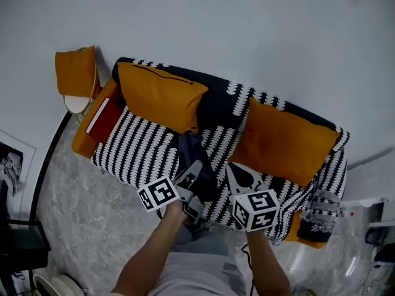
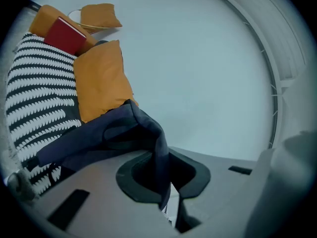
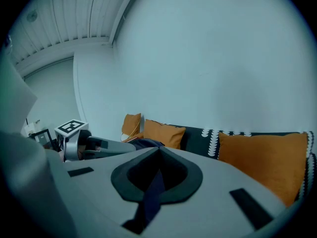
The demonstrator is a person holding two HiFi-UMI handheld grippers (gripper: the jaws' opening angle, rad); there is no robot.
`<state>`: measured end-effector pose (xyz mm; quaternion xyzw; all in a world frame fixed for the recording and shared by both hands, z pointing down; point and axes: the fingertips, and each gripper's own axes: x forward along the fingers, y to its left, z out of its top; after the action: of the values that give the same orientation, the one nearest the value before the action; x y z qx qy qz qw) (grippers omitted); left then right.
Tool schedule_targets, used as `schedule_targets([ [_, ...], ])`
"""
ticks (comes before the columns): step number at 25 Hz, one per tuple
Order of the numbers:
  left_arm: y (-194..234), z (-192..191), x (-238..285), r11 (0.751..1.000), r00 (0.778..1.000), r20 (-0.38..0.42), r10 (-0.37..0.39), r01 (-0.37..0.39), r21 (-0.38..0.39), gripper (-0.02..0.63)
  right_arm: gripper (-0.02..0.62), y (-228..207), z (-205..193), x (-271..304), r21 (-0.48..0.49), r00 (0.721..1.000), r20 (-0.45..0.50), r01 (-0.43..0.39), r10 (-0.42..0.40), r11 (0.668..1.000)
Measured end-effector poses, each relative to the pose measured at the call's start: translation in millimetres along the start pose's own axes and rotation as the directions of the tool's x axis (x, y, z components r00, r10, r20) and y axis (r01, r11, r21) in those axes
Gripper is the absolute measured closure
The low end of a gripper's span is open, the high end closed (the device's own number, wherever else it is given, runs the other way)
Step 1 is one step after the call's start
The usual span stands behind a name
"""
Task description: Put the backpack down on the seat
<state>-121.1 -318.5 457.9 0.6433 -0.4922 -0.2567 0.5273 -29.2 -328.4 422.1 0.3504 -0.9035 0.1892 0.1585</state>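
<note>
Pale wall behind; sofa seat (image 1: 139, 156) under a black-and-white patterned throw, orange fabric cushions (image 1: 162, 97) at the back. Dark navy fabric backpack (image 1: 196, 156) hangs near the seat's front edge. Left gripper (image 2: 163, 182) and right gripper (image 3: 151, 190) each pinch its fabric, jaws narrow. Risk: released this near the edge, the limp bag may slump to the floor, or a strap may snag a jaw.

The seat (image 1: 133, 150) is covered in black and white stripes. The left cushion (image 1: 162, 96) and right cushion (image 1: 281, 142) are coloured orange. The backpack (image 1: 192, 150) is coloured dark blue, the book (image 1: 102, 117) red.
</note>
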Motion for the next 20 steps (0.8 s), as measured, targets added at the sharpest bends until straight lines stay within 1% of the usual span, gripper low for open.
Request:
schedule_targets([
  [10, 38.2, 15.3, 50.9, 0.999, 0.999, 0.037, 0.008, -0.007, -0.037, 0.578, 0.594, -28.7, -7.0, 55.5, -0.015, 1.000, -0.003, -0.018, 0.018, 1.000],
  [13, 55.3, 19.4, 64.7, 0.998, 0.998, 0.055, 0.021, -0.018, -0.057, 0.578, 0.594, -38.5, -12.9, 69.2, -0.007, 1.000, -0.008, -0.025, 0.025, 1.000],
  [15, 65.4, 23.0, 75.7, 0.998, 0.998, 0.062, 0.024, -0.020, -0.057, 0.578, 0.594, -44.7, -18.6, 78.0, -0.006, 0.999, -0.017, -0.030, 0.030, 1.000],
  [20, 84.8, 34.1, 104.7, 0.996, 0.998, 0.067, 0.013, -0.007, -0.087, 0.578, 0.594, -59.6, -30.8, 101.4, 0.016, 0.999, -0.032, -0.023, 0.024, 1.000],
])
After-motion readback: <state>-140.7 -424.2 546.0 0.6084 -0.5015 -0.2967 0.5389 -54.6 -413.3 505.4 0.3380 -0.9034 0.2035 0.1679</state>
